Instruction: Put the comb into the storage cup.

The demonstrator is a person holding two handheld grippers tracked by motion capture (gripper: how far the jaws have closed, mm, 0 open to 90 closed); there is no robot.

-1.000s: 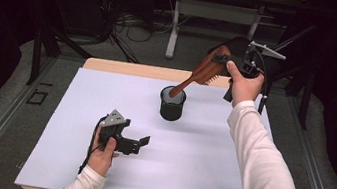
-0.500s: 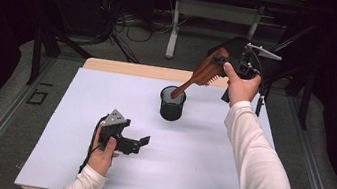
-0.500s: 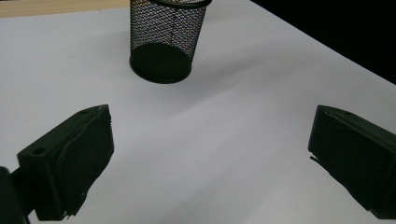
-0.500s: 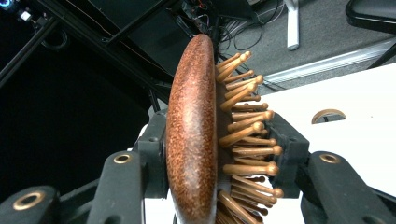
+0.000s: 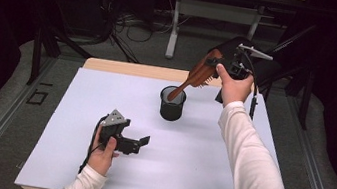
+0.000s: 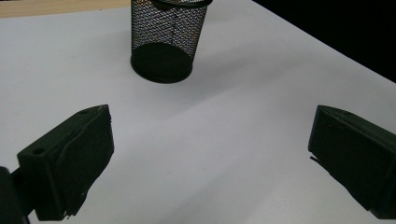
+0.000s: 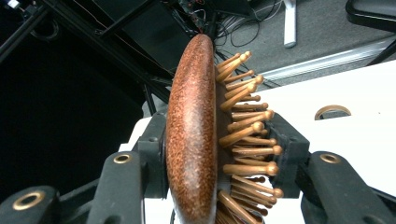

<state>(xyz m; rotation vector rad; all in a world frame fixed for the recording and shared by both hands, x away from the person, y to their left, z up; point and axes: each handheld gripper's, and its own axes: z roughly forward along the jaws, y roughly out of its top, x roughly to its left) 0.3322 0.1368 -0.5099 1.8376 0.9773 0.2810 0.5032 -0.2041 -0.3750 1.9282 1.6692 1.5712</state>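
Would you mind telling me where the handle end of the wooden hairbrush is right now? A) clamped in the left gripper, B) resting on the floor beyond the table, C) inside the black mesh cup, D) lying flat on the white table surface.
C: the right gripper is shut on the head of the hairbrush, and its handle slants down into the mouth of the black mesh cup.

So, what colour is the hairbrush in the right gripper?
Reddish-brown speckled wood, with lighter tan bristle pins; the hairbrush shows best in the right gripper view.
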